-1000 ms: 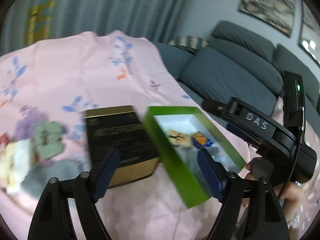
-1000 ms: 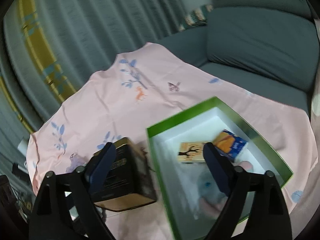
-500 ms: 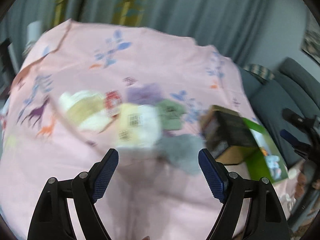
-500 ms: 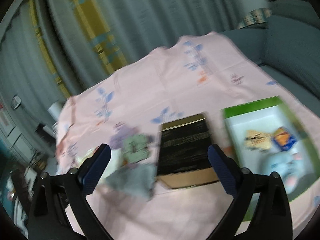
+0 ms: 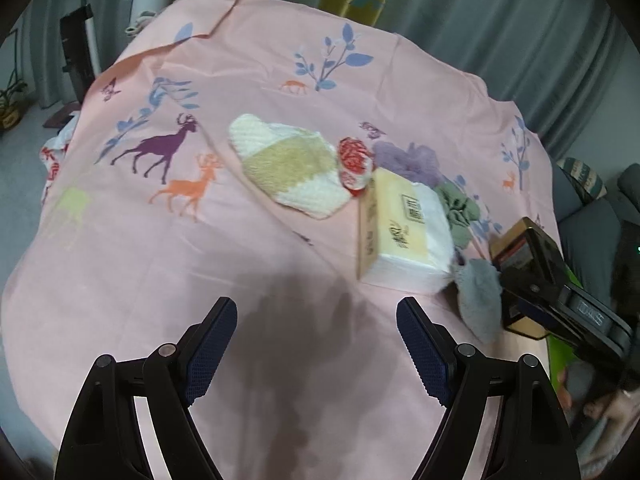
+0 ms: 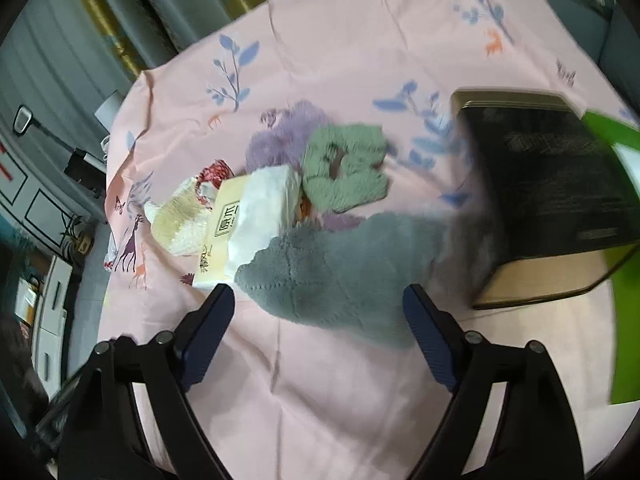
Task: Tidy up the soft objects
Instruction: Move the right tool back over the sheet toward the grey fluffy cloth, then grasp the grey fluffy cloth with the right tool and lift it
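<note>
A pink cotton cloth printed with deer and leafy sprigs covers the tabletop. The soft things cluster around the plastic-wrapped tissue pack: a waffle-knit cream and tan piece and a red-patterned roll to its left, fluffy lilac and looped green pieces behind it, a plush grey one in front. A black and gold tin stands right of the pack. The left gripper gapes wide, empty. The right gripper, its jaws just closing somewhat, hangs empty over the grey plush.
</note>
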The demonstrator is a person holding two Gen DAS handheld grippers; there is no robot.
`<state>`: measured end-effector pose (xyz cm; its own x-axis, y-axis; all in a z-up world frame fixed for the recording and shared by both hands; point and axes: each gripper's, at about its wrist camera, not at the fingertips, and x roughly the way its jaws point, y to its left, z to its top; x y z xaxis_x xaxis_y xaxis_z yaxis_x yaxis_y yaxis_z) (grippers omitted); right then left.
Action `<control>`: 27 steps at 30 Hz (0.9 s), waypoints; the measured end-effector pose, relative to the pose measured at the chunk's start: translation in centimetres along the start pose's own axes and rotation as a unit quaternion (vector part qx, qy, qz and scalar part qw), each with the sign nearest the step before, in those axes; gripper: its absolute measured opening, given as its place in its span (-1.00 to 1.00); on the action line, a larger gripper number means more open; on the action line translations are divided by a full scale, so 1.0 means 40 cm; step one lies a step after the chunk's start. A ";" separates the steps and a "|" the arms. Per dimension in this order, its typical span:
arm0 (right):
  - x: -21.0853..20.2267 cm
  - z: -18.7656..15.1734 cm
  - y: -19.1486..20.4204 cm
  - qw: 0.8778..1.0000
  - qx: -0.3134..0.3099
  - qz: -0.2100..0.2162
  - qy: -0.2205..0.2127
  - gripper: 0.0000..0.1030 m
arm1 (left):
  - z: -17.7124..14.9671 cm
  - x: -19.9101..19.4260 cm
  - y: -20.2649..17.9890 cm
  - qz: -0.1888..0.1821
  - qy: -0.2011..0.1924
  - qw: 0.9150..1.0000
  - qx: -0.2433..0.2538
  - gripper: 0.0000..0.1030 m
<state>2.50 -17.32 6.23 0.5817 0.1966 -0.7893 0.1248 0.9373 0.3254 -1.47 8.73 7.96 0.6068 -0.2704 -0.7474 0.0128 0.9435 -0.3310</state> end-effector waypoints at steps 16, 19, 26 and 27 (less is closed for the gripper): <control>-0.013 -0.046 0.057 0.997 -0.058 0.036 0.032 -0.79 | 0.003 -0.035 0.072 0.002 -0.001 1.000 -0.028 0.60; -0.056 -0.078 0.106 0.993 -0.091 0.070 0.034 -0.79 | 0.003 -0.044 0.072 0.002 -0.005 1.000 -0.030 0.60; 0.015 -0.143 0.182 0.980 -0.128 0.089 0.124 -0.53 | -0.010 -0.029 0.055 -0.003 0.014 1.000 -0.026 0.60; 0.018 -0.144 0.182 0.980 -0.128 0.084 0.125 -0.37 | -0.015 -0.026 0.052 -0.004 0.018 1.000 -0.025 0.60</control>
<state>-0.78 -8.69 5.03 0.3572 0.3878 -0.8497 -0.1804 0.9212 0.3446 -2.55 10.86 7.72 0.5773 -0.2861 -0.7648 -0.0222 0.9307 -0.3650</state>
